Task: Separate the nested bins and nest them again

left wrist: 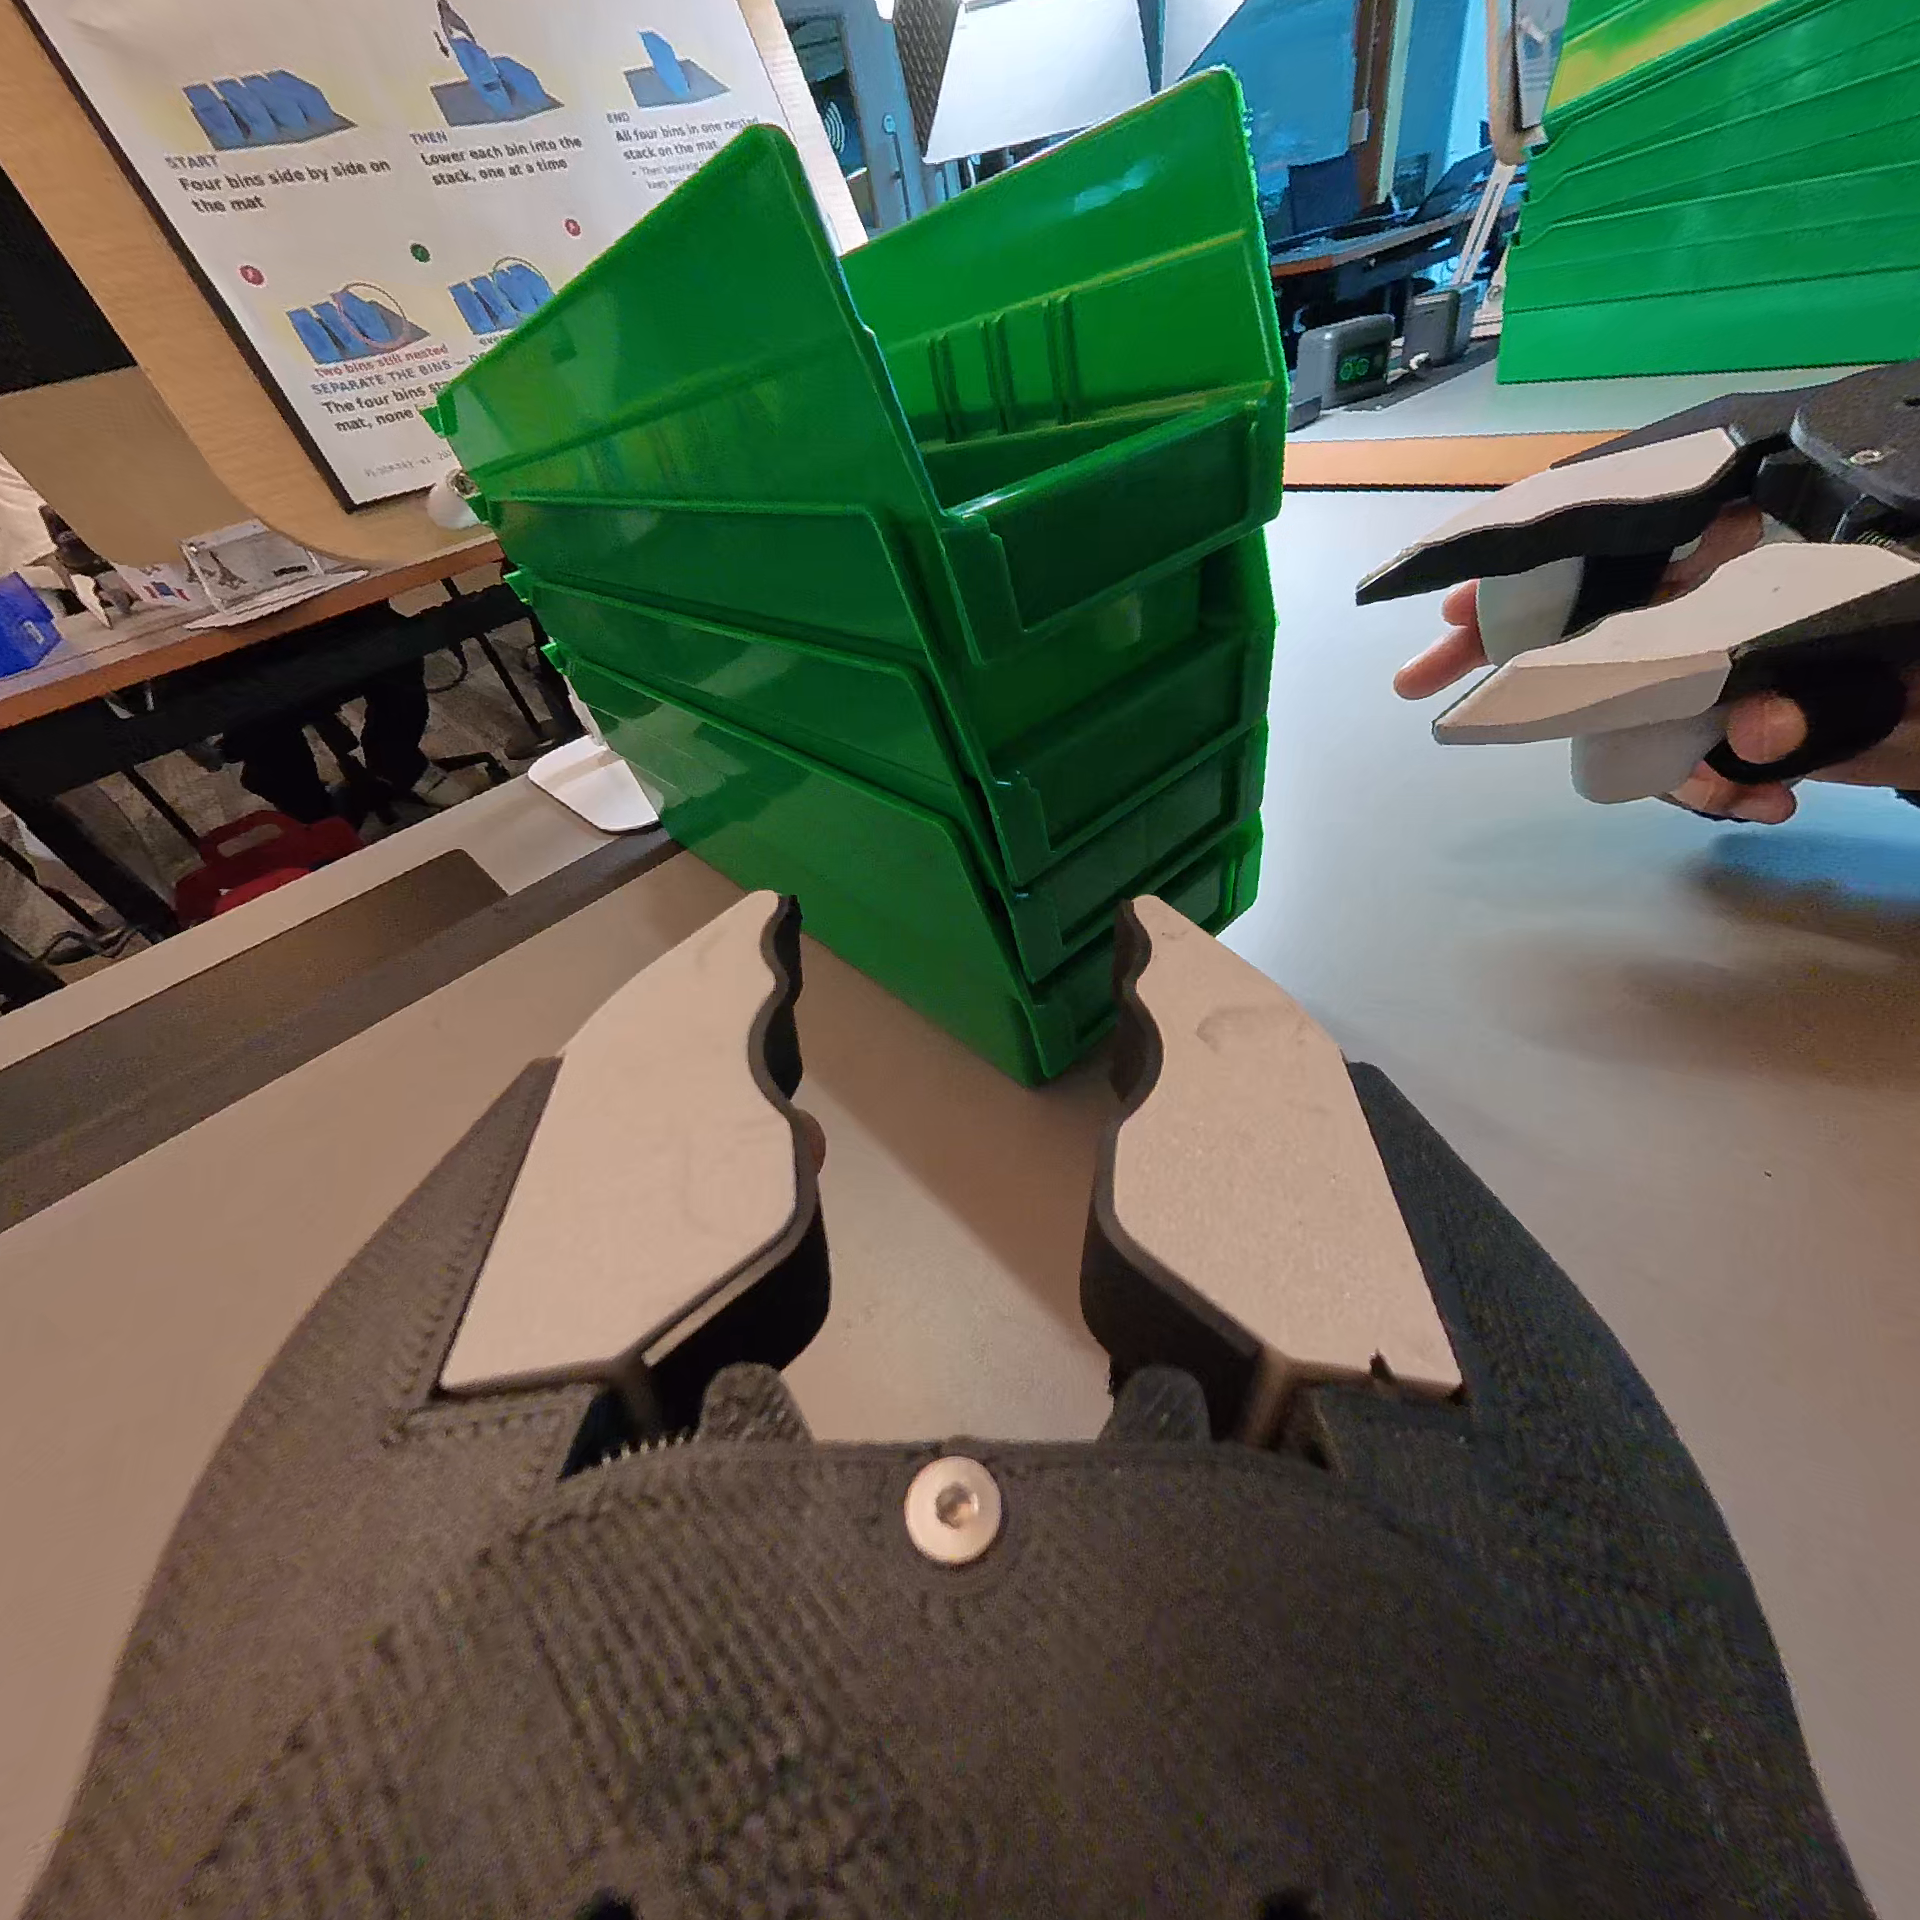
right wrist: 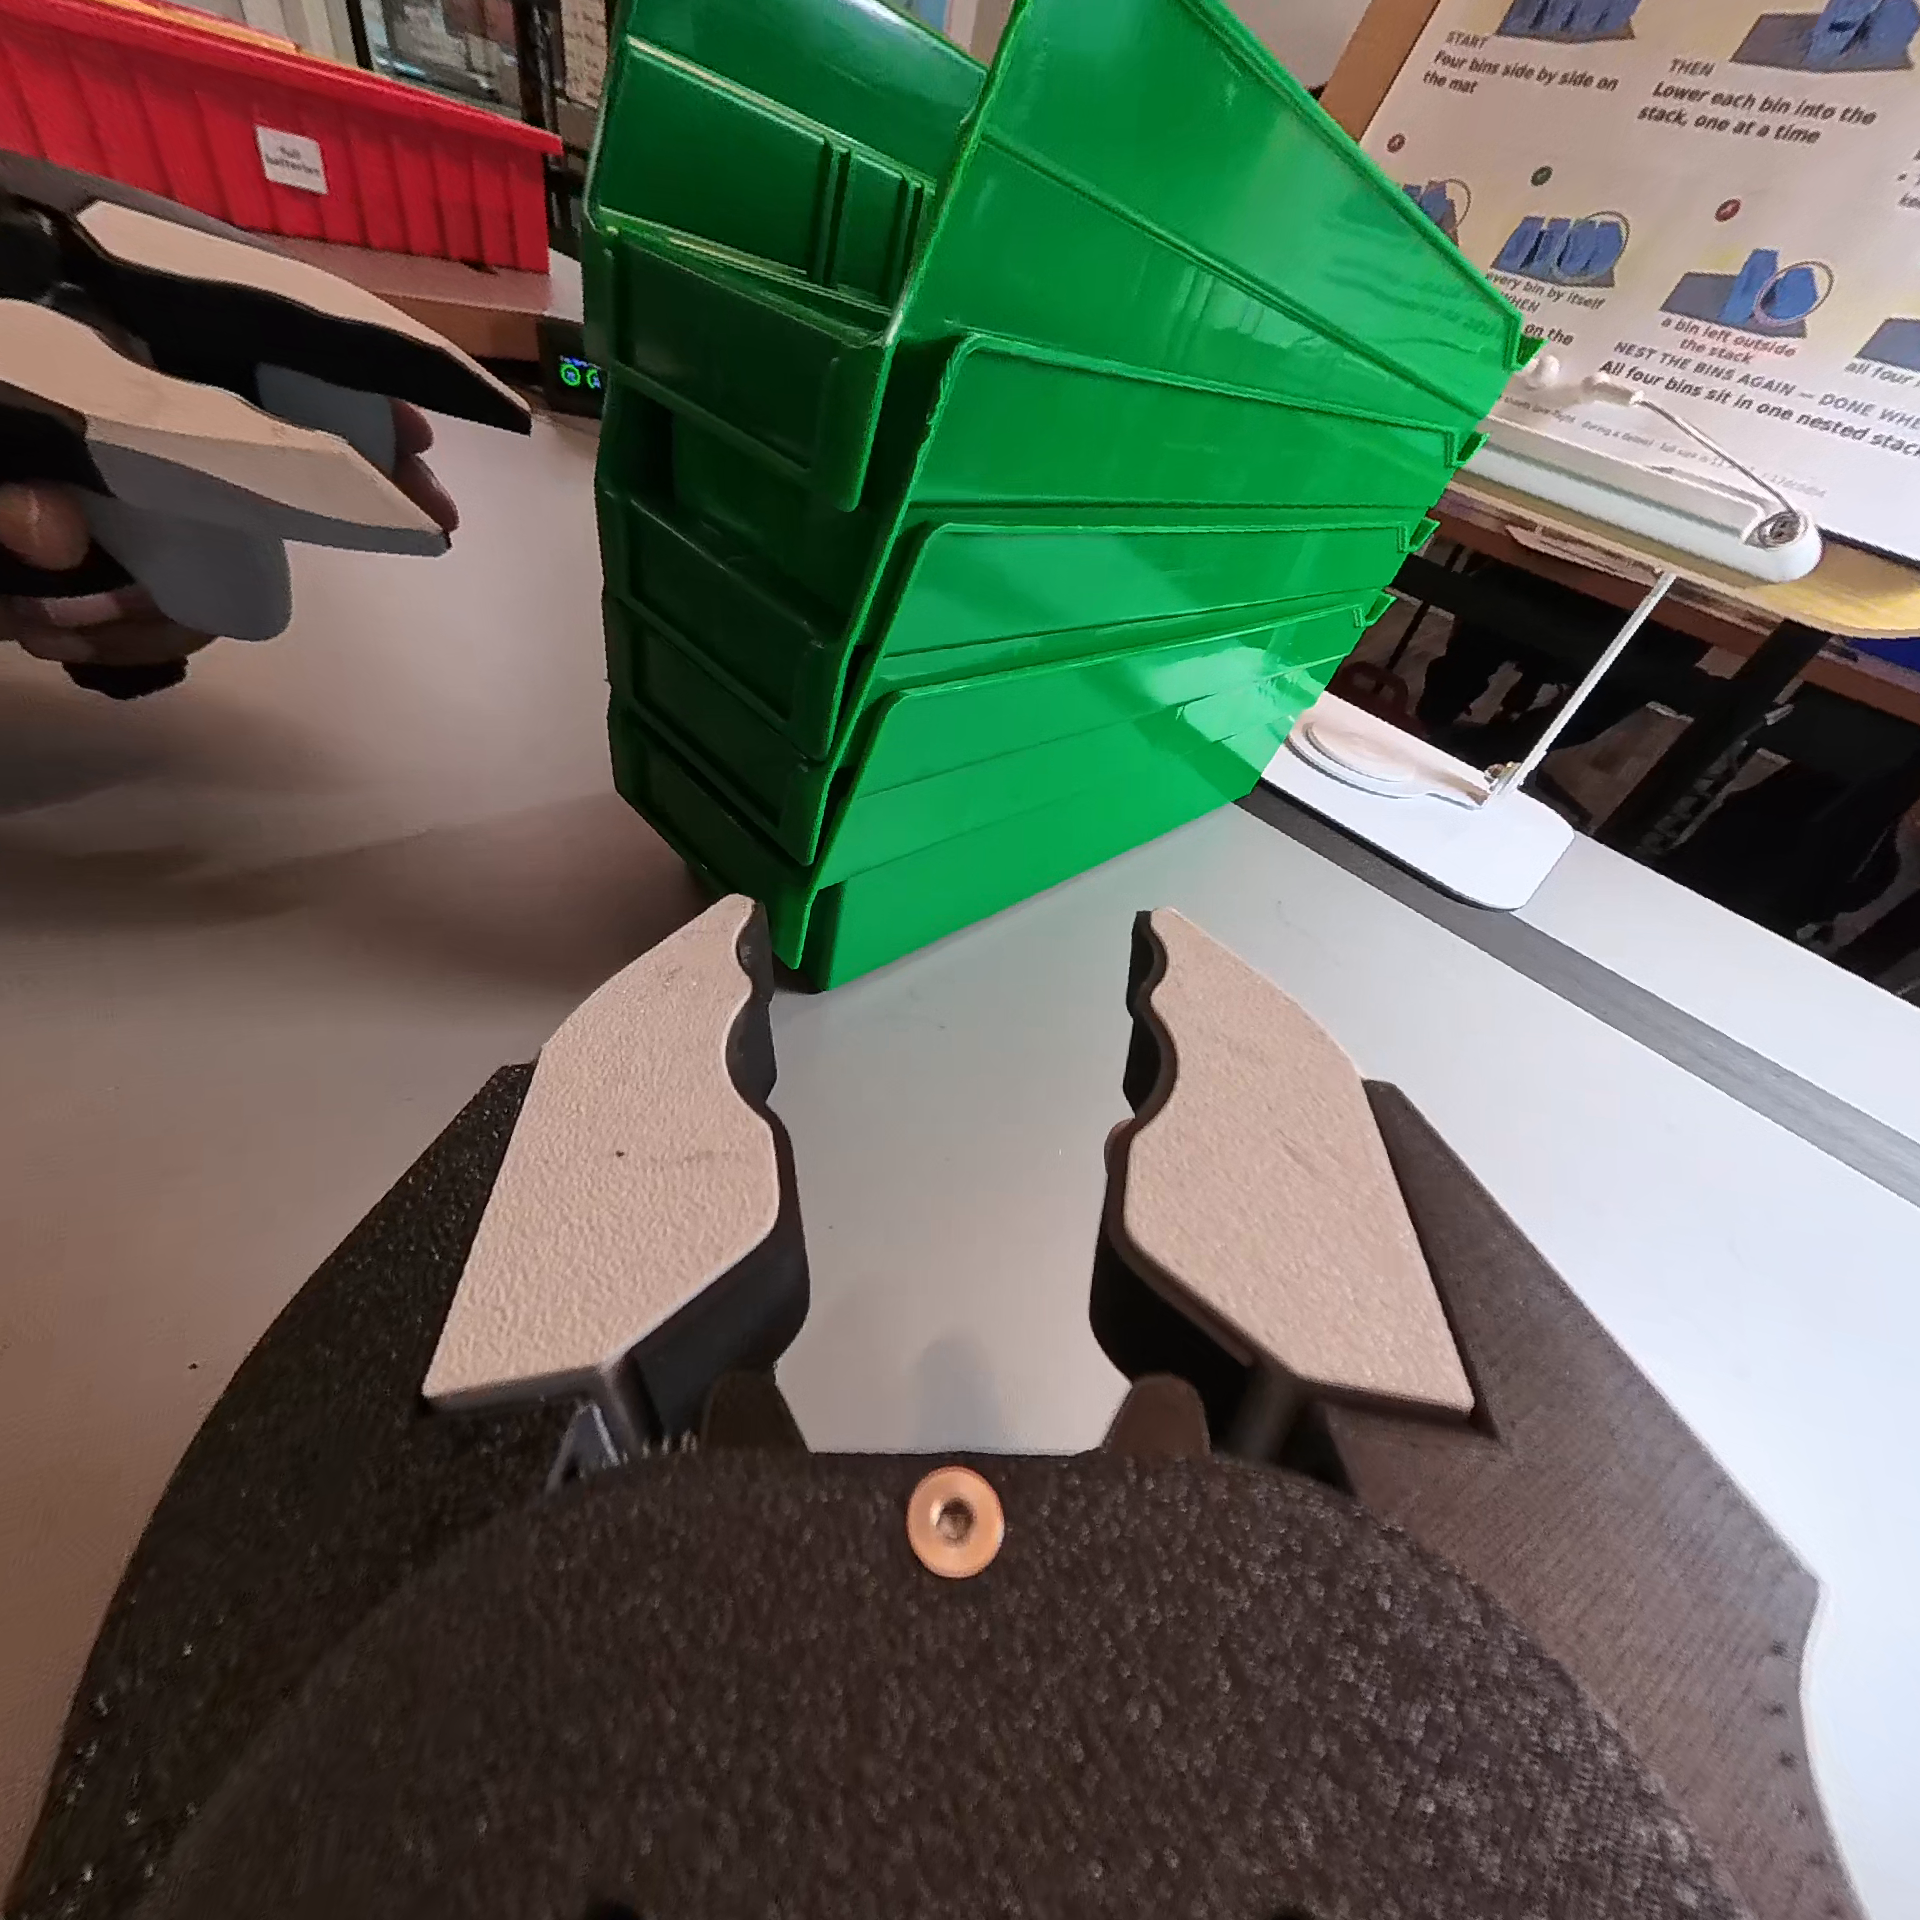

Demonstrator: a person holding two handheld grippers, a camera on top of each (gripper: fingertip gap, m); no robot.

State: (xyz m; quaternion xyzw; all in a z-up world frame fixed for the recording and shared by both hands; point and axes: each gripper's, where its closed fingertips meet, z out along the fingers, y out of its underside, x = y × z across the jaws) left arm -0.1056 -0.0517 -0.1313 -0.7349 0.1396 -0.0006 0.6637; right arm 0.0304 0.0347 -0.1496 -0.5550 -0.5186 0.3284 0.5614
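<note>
A stack of several nested green bins (left wrist: 831, 644) stands on the grey mat (left wrist: 1558, 1039), open fronts facing me. It also shows in the right wrist view (right wrist: 1039, 582). My left gripper (left wrist: 956, 925) is open and empty, fingertips just short of the stack's lower left corner. My right gripper (right wrist: 951, 930) is open and empty, just short of the bottom bin's right corner. Each gripper shows in the other's view, hand-held and open: the right one (left wrist: 1423, 655) to the right of the stack, the left one (right wrist: 488, 478) to its left.
A poster with bin pictures (left wrist: 416, 208) leans behind the stack. A white lamp stand (right wrist: 1496, 831) sits at the mat's far edge. A red crate (right wrist: 260, 156) is at the back left. A green crate (left wrist: 1714, 208) is at the back right. A side table (left wrist: 208, 644) stands beyond.
</note>
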